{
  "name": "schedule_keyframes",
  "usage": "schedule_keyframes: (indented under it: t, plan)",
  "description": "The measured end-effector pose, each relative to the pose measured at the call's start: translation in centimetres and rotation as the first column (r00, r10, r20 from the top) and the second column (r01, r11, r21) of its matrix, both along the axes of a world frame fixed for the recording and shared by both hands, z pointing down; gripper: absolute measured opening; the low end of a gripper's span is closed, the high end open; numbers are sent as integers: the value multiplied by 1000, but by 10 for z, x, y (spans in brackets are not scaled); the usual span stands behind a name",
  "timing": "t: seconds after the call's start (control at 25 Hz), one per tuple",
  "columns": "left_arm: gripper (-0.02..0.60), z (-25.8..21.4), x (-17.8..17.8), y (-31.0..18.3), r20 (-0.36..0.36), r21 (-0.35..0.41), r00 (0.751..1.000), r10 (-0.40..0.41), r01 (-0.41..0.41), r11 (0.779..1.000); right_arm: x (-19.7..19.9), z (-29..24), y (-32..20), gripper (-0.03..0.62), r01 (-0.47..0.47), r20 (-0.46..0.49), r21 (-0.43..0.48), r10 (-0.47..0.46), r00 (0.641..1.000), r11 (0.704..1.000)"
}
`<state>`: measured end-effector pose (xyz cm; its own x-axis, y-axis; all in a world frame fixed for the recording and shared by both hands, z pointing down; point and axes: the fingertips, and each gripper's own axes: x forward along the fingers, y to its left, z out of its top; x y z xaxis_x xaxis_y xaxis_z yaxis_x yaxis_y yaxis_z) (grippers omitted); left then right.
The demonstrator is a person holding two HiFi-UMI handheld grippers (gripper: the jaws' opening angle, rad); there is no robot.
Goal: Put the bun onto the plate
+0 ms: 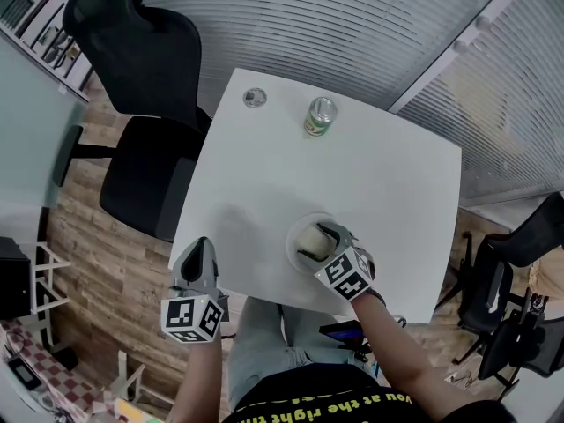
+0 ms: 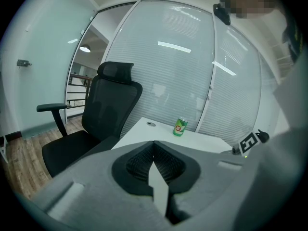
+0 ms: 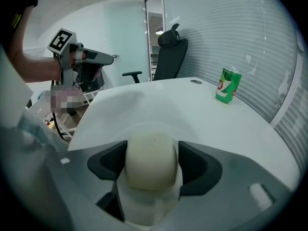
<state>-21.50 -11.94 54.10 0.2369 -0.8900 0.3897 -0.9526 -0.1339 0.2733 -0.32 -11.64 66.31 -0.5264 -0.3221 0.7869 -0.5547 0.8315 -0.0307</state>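
Placement is judged to be the step in hand: the bun point(image 3: 150, 158) is clamped between the jaws of the right gripper point(image 1: 320, 243) and is held directly over the plate point(image 1: 292, 240), within its rim. Whether the bun already rests on the plate cannot be told. The left gripper point(image 2: 154, 146), off to the left of the plate at the table point(image 1: 388, 183) edge, is seen with its jaws together and nothing between them. A green can point(image 1: 321, 115) stands well beyond the plate. Next, the bun would need to be settled on the plate and the jaws parted gently, so that it is not dragged off
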Motion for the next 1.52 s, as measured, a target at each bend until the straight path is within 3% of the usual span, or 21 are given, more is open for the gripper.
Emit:
schedule_keyframes:
  t: [0.32,0.84,1.24,1.52]
  plan:
    - [0,-1,4,-5,-1,3,1000,14,-14,1000,-4,-20,-4,343,-25,83,14,23,996,1000]
    - [0,-10,15,-17,2,23,999,48,-48,999,6,-48,-14,173,-89,155,58,79,985,994]
    - [0,-16,21,-21,9,33,998,70,-70,997,15,-59,-16,75,-131,178,80,115,977,988]
    - [0,-25,27,-27,14,49,996,94,-94,994,22,-74,-21,41,-161,194,107,138,971,981]
